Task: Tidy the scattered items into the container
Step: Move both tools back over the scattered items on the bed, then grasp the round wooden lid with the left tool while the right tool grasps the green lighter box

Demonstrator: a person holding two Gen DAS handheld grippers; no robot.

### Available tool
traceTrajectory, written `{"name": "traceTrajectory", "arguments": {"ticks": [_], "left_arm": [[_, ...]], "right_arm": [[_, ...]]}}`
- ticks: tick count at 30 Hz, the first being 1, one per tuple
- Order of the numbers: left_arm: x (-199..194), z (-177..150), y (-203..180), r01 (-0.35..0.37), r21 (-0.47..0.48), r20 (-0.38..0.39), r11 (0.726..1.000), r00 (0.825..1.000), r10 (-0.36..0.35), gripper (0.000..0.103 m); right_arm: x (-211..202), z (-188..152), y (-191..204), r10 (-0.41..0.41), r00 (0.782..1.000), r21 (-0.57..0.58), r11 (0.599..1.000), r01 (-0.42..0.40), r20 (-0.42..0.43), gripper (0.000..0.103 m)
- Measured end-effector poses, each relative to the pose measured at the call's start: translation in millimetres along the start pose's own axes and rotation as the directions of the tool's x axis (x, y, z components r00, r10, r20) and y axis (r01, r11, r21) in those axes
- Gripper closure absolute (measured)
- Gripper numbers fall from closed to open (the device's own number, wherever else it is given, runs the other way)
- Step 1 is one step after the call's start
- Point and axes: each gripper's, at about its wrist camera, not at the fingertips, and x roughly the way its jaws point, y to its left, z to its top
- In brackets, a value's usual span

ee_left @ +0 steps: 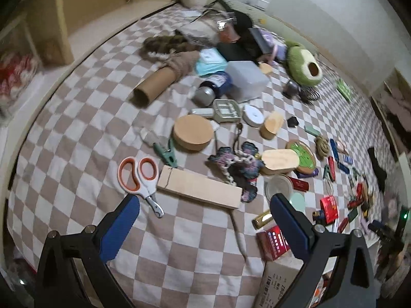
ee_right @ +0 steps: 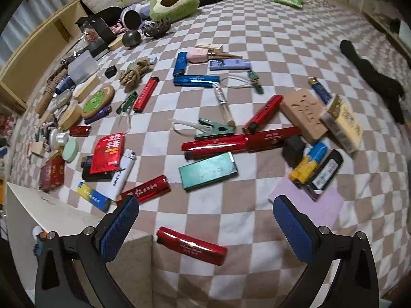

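Many small items lie scattered on a checkered bedsheet. In the left wrist view my left gripper (ee_left: 204, 202) is open and empty above a long wooden block (ee_left: 199, 188), with orange-handled scissors (ee_left: 140, 179) to its left. In the right wrist view my right gripper (ee_right: 205, 205) is open and empty above a red harmonica-like case (ee_right: 191, 245) lying just in front of it. A white cardboard box (ee_right: 61, 213), the container, stands at the lower left by my left finger; its corner also shows in the left wrist view (ee_left: 277, 282).
A round wooden box (ee_left: 192, 132), cardboard tube (ee_left: 154, 84), translucent plastic box (ee_left: 246, 78) and avocado plush (ee_left: 304, 64) lie further back. Lighters, red cases, a teal tin (ee_right: 208, 170), a green clip (ee_right: 214, 129) and a pink sheet (ee_right: 312, 205) fill the right view. Shelving stands left.
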Motion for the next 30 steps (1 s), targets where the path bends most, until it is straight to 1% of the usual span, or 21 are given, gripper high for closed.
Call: {"name": "traceTrajectory", "arguments": {"ticks": [3, 7, 11, 13, 15, 17, 21, 25, 30], "left_arm": [[3, 6, 9, -0.009, -0.017, 0.008, 1.0, 1.0, 0.01, 0.002], [7, 14, 13, -0.055, 0.013, 0.047, 0.998, 0.997, 0.055, 0.002], [18, 23, 8, -0.128, 0.096, 0.108, 0.987, 0.987, 0.118, 0.002], [25, 28, 3, -0.142, 0.145, 0.126, 0.979, 0.984, 0.124, 0.002], [36, 32, -4, -0.138, 0.195, 0.128, 0.971, 0.985, 0.114, 0.002], [50, 37, -9, -0.115, 0.224, 0.114, 0.968, 0.989, 0.092, 0.002], [78, 48, -15, -0.093, 0.234, 0.073, 0.968, 0.994, 0.078, 0.002], [98, 57, -21, -0.069, 0.253, 0.052, 0.965, 0.997, 0.058, 0.002], [114, 63, -26, -0.07, 0.292, 0.035, 0.954, 0.997, 0.063, 0.002]], "right_arm": [[4, 5, -4, -0.003, 1.0, 0.004, 1.0, 0.003, 0.002, 0.0], [13, 10, -12, -0.006, 1.0, 0.038, 0.999, 0.006, -0.004, 0.0], [22, 12, -15, -0.046, 0.999, 0.032, 0.998, 0.046, -0.014, 0.0], [25, 12, -15, -0.053, 0.998, 0.022, 0.998, 0.053, -0.017, 0.0], [28, 13, -14, -0.058, 0.998, 0.012, 0.998, 0.058, -0.022, 0.0], [31, 13, -14, -0.064, 0.998, 0.001, 0.998, 0.064, -0.024, 0.0], [32, 14, -14, -0.051, 0.999, -0.002, 0.999, 0.051, -0.012, 0.0], [32, 14, -8, -0.04, 0.999, -0.041, 0.998, 0.04, 0.007, 0.0], [35, 13, -4, -0.046, 0.999, -0.087, 0.995, 0.047, 0.009, 0.0]]}}
